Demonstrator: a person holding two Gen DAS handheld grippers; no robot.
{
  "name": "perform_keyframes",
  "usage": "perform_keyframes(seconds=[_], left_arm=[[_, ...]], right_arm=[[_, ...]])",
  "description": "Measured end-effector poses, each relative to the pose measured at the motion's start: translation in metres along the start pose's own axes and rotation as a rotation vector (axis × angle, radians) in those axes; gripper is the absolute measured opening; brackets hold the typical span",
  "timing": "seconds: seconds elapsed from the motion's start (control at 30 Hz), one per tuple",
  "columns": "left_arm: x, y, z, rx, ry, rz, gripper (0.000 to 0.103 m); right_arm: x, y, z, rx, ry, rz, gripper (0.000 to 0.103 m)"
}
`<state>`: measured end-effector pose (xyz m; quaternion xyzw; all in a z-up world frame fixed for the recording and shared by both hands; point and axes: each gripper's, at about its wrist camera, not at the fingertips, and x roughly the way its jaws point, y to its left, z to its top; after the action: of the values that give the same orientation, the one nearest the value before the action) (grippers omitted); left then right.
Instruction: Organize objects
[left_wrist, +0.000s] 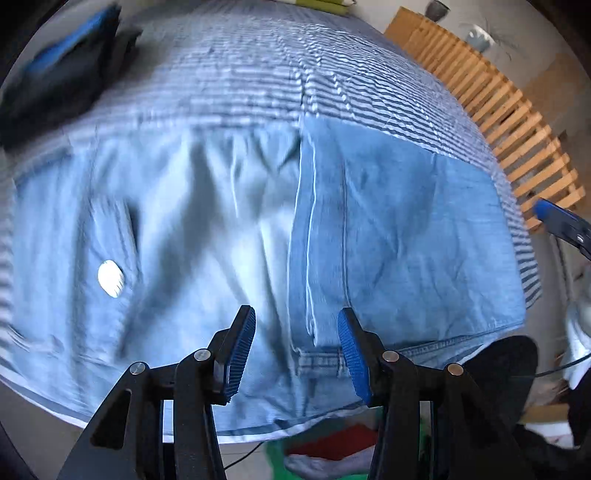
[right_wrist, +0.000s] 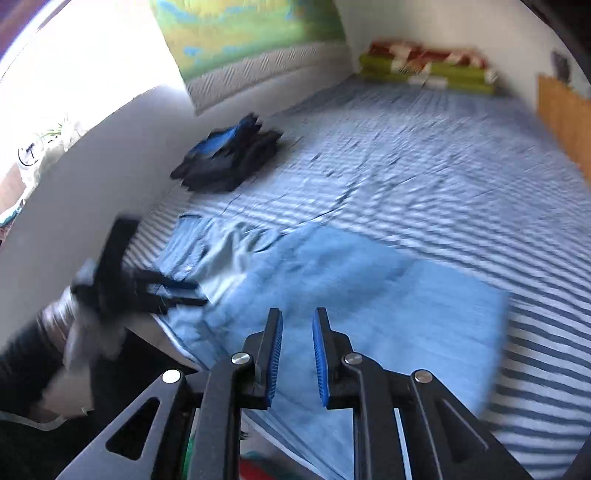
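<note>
- Setting: a bed (right_wrist: 424, 155) with a blue-and-white striped cover fills both views; a white wall runs along its one side and a wooden slatted frame (left_wrist: 491, 107) along the other.
- Nearest, left wrist view: the left gripper (left_wrist: 297, 349) points steeply down over the near edge of the bed. Its 2 blue-padded jaws stand well apart with nothing between them; no pad touches cloth.
- Nearest, right wrist view: the right gripper (right_wrist: 297, 363) hangs above the same near edge. Its jaws are parted by a narrow gap only, and that gap is empty.
- Task item: a pair of light blue jeans (left_wrist: 258, 236) lies spread flat on the striped cover at the near edge, directly below both grippers. A hem shows just past the left gripper's pads, a long seam runs away from it up the middle, and a round pale patch sits on the denim at the left. Much of the denim is blurred.
- Side, right wrist view: the left gripper shows at the left over the crumpled end of the jeans, carried by a hand (right_wrist: 74, 354) at a dark sleeve.
- Further: a folded pile of dark and blue clothing (right_wrist: 231, 157) lies against the wall, well apart from the jeans.
- Furthest: green and red patterned bedding (right_wrist: 428, 64) is stacked at the head of the bed.
</note>
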<state>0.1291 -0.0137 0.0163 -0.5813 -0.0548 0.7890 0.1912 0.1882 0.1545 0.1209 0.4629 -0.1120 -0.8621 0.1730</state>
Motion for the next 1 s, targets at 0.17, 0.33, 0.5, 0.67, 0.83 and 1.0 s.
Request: perform_keyframes(seconds=[0.17,0.33,0.5,0.67,0.83,1.0], left_arm=[[-0.002,0.009,-0.012,-0.013,-0.043,-0.088,0.05],[-0.013,0.03,-0.027,-0.011,-0.039,-0.105,0.05],[-0.02,0.051,-0.035,-0.029,-0.041,-0.098,0.05],[-0.022,0.049,-0.026,-0.024,-0.058,-0.139,0.05],[-0.014,0.047,-0.013,-0.066,-0.063,-0.202,0.056],[-0.003,0.061,-0.001,-0.162,-0.052,-0.288,0.066]], right_arm=[[0.068,0.014,0.002,0.087,0.17,0.128,0.018],[0.111,0.055,-0.034,-0.053,0.28,0.118,0.018],[0.133,0.087,-0.051,-0.223,0.276,0.026,0.022],[0.149,0.09,-0.05,-0.261,0.278,-0.03,0.006],[0.113,0.099,-0.044,-0.243,0.194,0.078,0.002],[0.126,0.126,-0.056,-0.355,0.226,0.056,0.0]])
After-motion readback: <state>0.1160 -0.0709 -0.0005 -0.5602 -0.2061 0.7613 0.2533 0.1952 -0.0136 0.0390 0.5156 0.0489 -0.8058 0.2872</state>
